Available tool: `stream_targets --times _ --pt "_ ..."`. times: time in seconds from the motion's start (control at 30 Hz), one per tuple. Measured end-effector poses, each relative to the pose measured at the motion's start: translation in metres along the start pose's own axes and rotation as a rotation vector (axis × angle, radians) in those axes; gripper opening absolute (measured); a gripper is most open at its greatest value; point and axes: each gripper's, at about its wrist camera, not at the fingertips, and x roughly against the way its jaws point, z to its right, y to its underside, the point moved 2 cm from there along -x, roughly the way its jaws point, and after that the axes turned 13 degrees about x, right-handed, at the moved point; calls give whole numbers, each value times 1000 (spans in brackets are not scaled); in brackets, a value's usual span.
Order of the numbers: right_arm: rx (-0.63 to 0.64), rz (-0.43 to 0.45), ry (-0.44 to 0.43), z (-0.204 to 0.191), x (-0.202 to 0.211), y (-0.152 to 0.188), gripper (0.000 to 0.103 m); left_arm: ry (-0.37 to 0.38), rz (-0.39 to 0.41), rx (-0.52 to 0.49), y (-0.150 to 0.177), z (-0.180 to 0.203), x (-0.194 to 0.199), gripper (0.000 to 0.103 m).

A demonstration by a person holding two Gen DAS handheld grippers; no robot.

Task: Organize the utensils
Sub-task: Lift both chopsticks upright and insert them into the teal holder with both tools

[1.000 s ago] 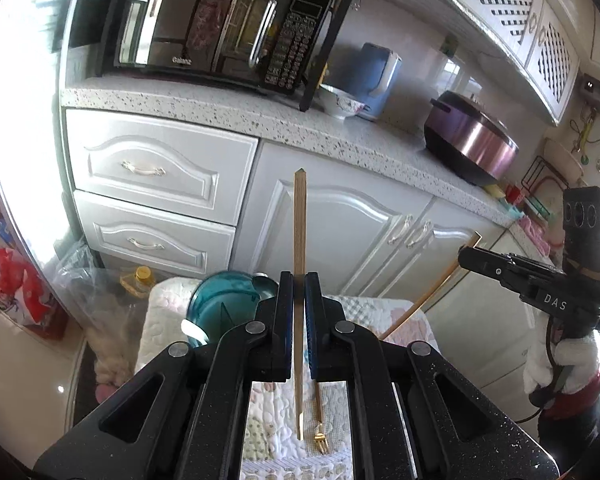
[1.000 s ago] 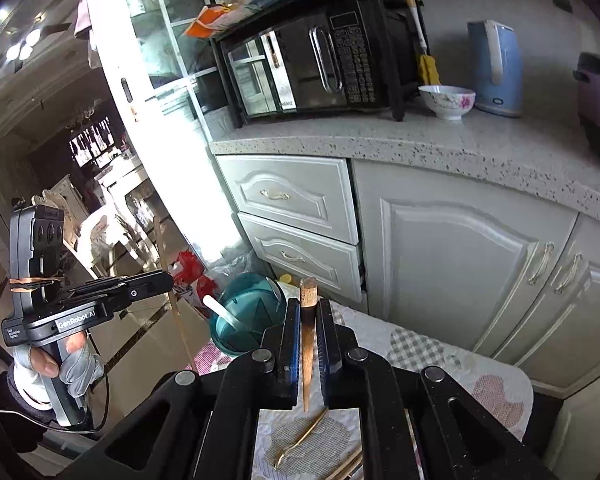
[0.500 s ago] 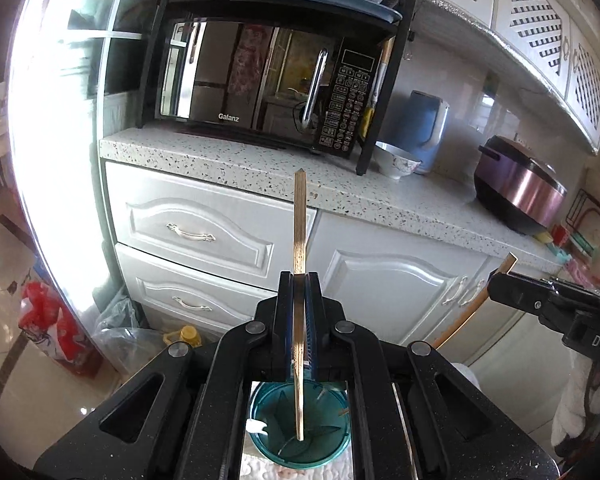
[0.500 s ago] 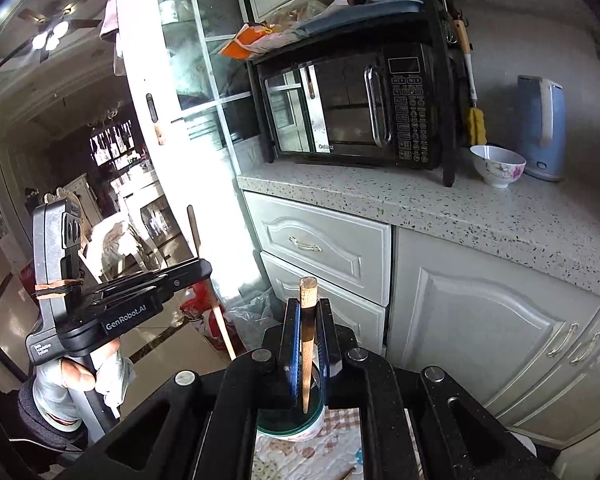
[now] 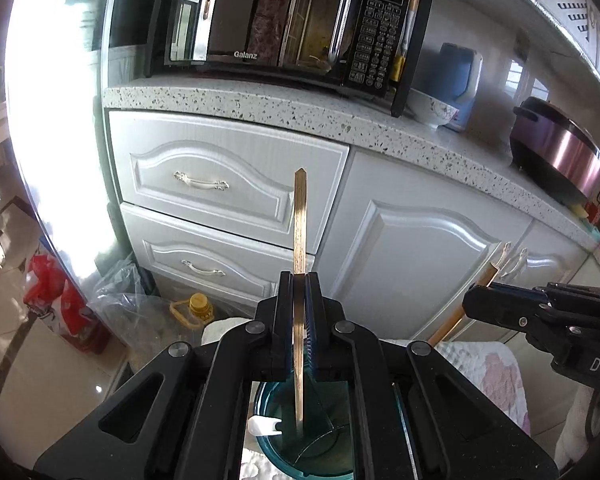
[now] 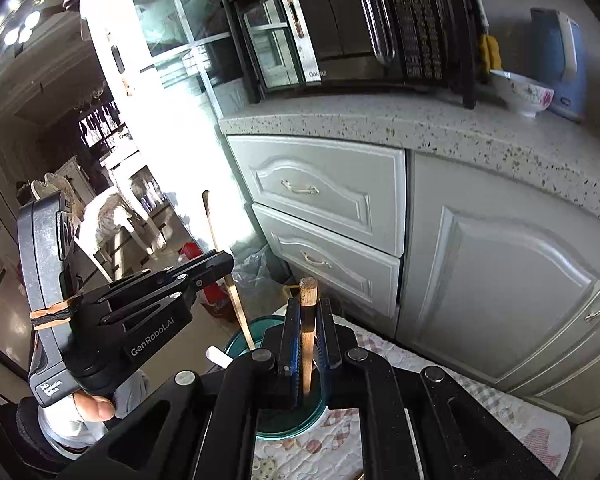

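Left gripper [image 5: 299,312] clamps gold utensil handle [image 5: 300,220], lower end inside teal cup [image 5: 320,448] below jaws. Right gripper [image 6: 308,336] clamps wooden stick [image 6: 308,292] above same cup.

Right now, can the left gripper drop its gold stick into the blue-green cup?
Probably yes. The left gripper holds the gold utensil upright with its lower end already inside the open teal cup. Only a white handle sits inside, off to the side.

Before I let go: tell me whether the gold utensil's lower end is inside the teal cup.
Inside. In the left wrist view, the gold utensil, clamped upright by the left gripper, has its lower end below the teal cup rim.
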Motion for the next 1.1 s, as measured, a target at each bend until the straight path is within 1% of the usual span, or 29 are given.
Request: stream_targets --times 0.1,0.2,0.27,0.37,0.43,0.53,0.6,0.7,0.9,1.1 --pt "-15 -33 -10 4 -12 8 7 -9 -27 -2 10 0 -5 4" --pt "-27 -45 -24 7 -18 13 7 -16 -42 -7 16 1 -7 4" --pt "-31 -48 -7 8 -18 14 8 -24 -48 -6 17 2 -8 4" --pt "-51 -51 -13 11 -17 18 28 -23 -52 8 16 0 -6 4" --pt "-59 -52 -18 12 -15 21 28 -26 -51 -1 16 1 -3 5" --pt "-65 -51 -17 12 -11 24 28 -32 -48 -10 16 1 1 9" --pt "-59 -53 -10 11 -9 26 29 -32 -51 -6 17 1 5 17" --pt "-52 -50 2 10 -3 28 32 -26 -46 -7 18 2 12 25" --pt "-66 -37 11 11 11 35 33 -30 -24 -35 20 10 27 30" --pt "-56 -29 37 7 23 43 35 -40 -21 -52 26 18 36 30"
